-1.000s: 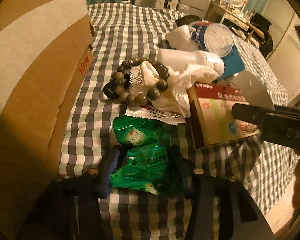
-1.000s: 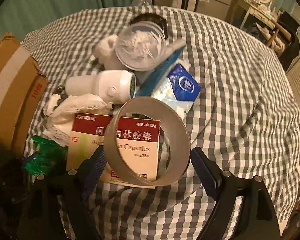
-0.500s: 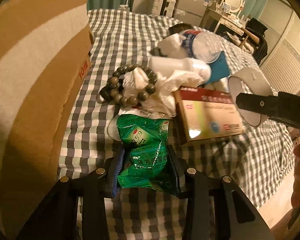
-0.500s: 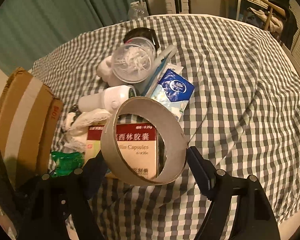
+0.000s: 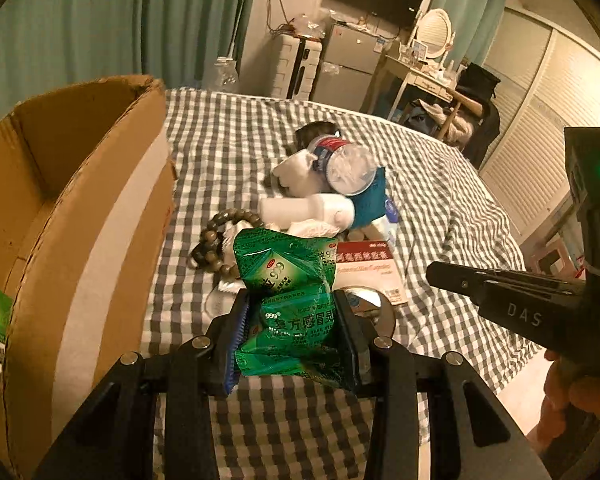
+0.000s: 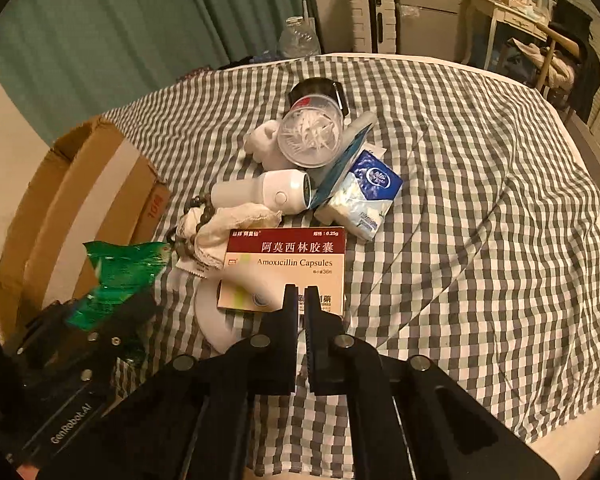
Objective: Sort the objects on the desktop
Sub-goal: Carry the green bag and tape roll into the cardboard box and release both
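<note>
Left gripper (image 5: 294, 330) clamped on the crinkled green foil medicine packets (image 5: 290, 300), lifted clear of the grey-and-white checked cloth (image 5: 228, 140), just beside the open brown cardboard box (image 5: 76, 208) on the left. Right gripper (image 6: 301, 320) closed to a thin slit with nothing between the fingers, hovering over the near edge of the red-and-white amoxicillin capsule carton (image 6: 286, 264). Pale tape roll (image 6: 214, 320) lying on the cloth, partly under or against that carton; exact contact hard to tell.

Likely next step: green packets over the box wall and down inside.

Risks from here:
- Slippery, bunched foil held only at mid-body; could slide out with a quick swing.
- Tall box wall close by; too low a path could snag the packets on the rim.
- Right gripper near the left; crossing paths could knock them together.
- Remaining clutter, string of dark round beads (image 5: 212, 246) and white plastic bottle (image 6: 260, 194), tangled with white cloth; pulling one could drag the rest.
</note>
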Demonstrator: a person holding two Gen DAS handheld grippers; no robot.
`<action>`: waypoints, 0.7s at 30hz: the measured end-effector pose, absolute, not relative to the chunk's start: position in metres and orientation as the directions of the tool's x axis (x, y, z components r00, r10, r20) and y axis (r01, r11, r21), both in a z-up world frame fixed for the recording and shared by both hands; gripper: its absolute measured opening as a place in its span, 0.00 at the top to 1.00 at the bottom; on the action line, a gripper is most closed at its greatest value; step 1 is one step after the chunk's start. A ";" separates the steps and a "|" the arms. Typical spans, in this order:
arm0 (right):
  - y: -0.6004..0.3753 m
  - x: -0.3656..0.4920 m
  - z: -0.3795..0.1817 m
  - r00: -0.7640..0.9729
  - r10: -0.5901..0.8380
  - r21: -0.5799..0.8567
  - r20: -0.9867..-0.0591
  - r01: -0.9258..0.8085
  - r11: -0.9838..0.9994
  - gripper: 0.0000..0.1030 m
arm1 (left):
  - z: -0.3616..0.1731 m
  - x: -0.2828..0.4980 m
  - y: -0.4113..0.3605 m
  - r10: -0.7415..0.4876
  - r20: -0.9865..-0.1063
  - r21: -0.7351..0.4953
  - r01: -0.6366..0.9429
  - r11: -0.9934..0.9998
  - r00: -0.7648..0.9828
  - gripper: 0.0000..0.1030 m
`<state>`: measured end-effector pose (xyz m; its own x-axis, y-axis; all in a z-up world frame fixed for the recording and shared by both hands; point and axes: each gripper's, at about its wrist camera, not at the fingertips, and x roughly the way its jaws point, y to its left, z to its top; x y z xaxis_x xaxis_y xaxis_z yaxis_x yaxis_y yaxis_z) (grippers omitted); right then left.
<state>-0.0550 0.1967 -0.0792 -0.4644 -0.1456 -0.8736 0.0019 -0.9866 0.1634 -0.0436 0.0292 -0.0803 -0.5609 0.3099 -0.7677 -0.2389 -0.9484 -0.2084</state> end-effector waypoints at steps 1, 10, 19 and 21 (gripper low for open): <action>0.194 -0.055 -0.082 -0.453 -0.145 0.160 -0.880 0.005 -0.987 0.97 | -0.084 -0.044 0.027 0.309 -0.774 -0.210 -0.236 -0.949 -0.553 0.61; 0.185 -0.062 -0.102 -0.384 -0.142 0.152 -0.912 0.004 -0.988 0.49 | -0.107 -0.038 0.015 0.279 -0.810 -0.199 -0.205 -0.958 -0.516 0.61; 0.184 -0.083 -0.153 -0.231 -0.192 0.203 -0.954 -0.022 -0.979 0.86 | -0.118 -0.042 0.014 0.252 -0.826 -0.178 -0.189 -0.966 -0.504 0.61; 0.185 -0.082 -0.153 -0.241 -0.178 0.189 -0.954 -0.024 -0.982 0.91 | -0.119 -0.041 0.016 0.246 -0.829 -0.172 -0.189 -0.967 -0.503 0.61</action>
